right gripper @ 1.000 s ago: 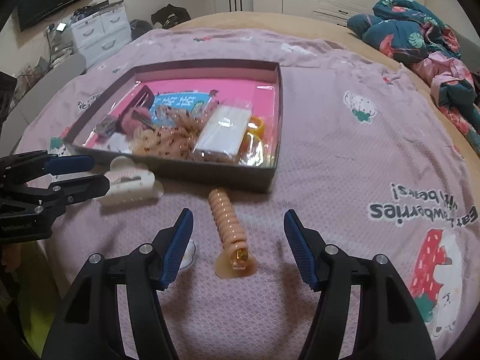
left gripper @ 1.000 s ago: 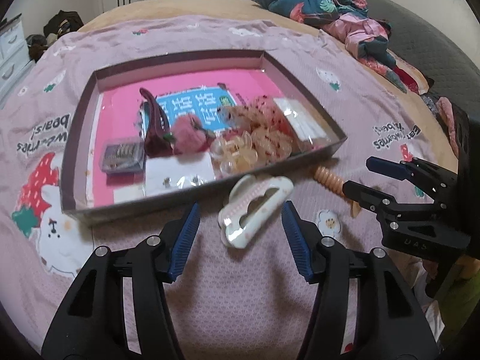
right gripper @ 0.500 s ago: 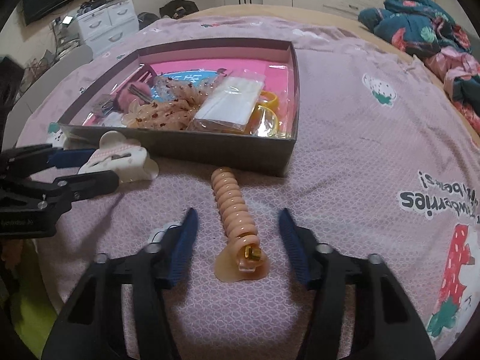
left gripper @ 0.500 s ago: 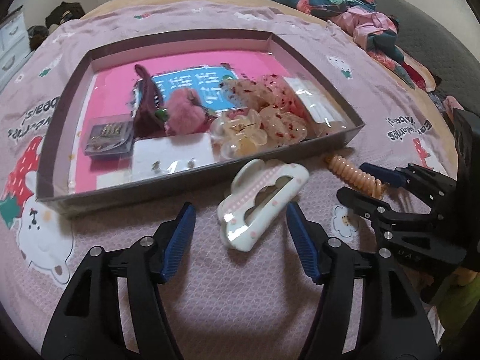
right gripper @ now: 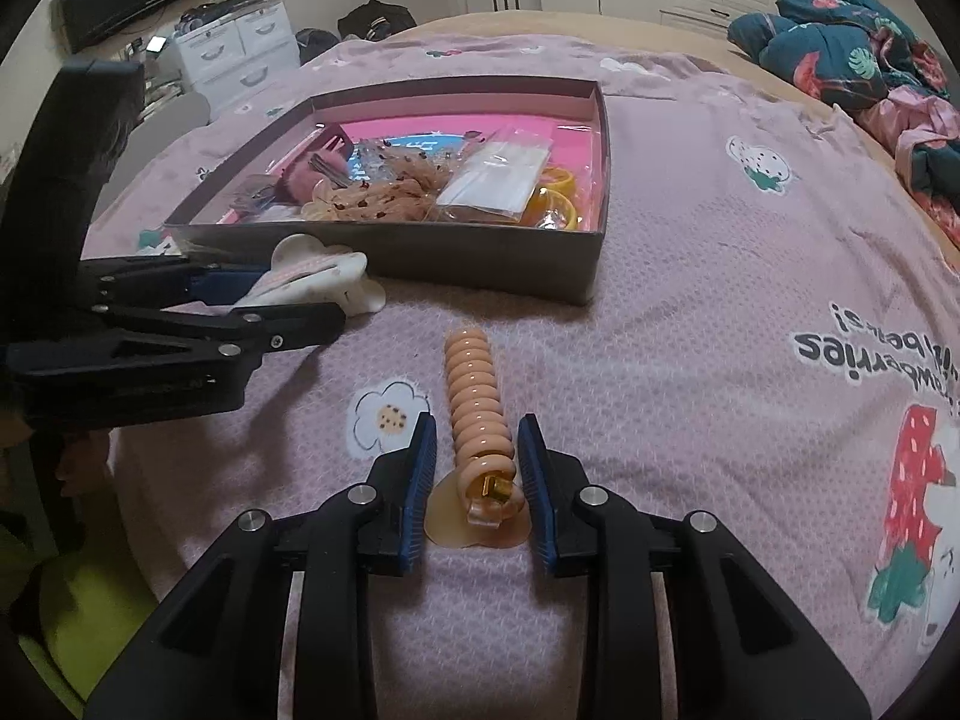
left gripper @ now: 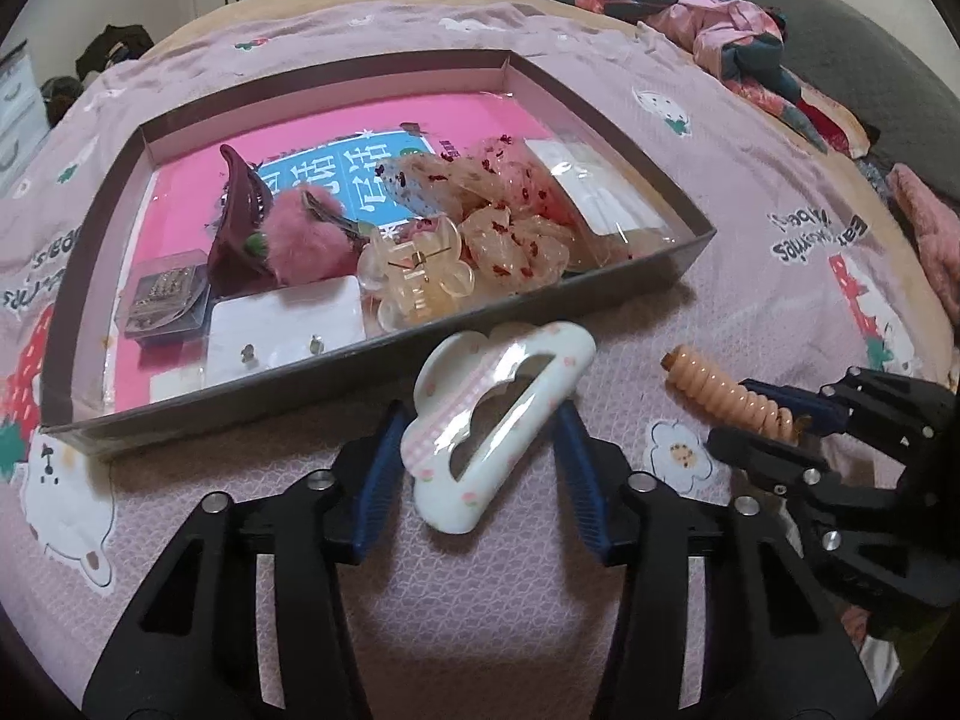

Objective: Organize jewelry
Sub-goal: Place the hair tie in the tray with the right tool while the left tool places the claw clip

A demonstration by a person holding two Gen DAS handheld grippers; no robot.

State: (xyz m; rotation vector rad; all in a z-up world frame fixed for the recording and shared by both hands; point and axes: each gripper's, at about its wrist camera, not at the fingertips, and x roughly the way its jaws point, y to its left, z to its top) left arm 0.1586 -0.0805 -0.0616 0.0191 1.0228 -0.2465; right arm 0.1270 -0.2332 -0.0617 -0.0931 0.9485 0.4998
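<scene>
Bedroom, a bed with a pink strawberry-print bedspread (right gripper: 690, 276) as the work surface; white drawers and a dark screen at 10 o'clock in the right view, crumpled floral clothes (right gripper: 852, 66) at 2 o'clock.

Two loose pieces lie on the bedspread, just outside the near wall of the shallow cardboard tray (left gripper: 384, 372).

White cloud-shaped claw clip (left gripper: 498, 426): hard glossy plastic, light, likely slippery, and sprung, so squeezing its wings would open it. It sits between the left tongs (left gripper: 480, 468), whose jaws have just been closing; the blue pads look to be at the clip's edges, but firm contact is not clear. Best taken across the stiff body, not the thin scalloped rim.

Peach spiral hair tie (right gripper: 480, 414): a soft, springy coil with a clear amber clip at its near end; light, and it will probably flex and droop if held by one end. It lies pointing toward 12 o'clock between the right tongs (right gripper: 477, 468), whose jaws have just been closing; narrow gaps show on both sides, so it is not gripped yet. Take it at the lower coils just above the clip.

In the way: the tray's near wall has to be cleared. The tray is already crowded: pink pompom (left gripper: 306, 240), maroon clip (left gripper: 240, 222), clear claw clip (left gripper: 414, 282), sheer dotted scrunchies (left gripper: 504, 222), earring card (left gripper: 288, 324), plastic packet (right gripper: 498, 180). Free floor lies at 11 o'clock. The two tongs work close together and could bump.
</scene>
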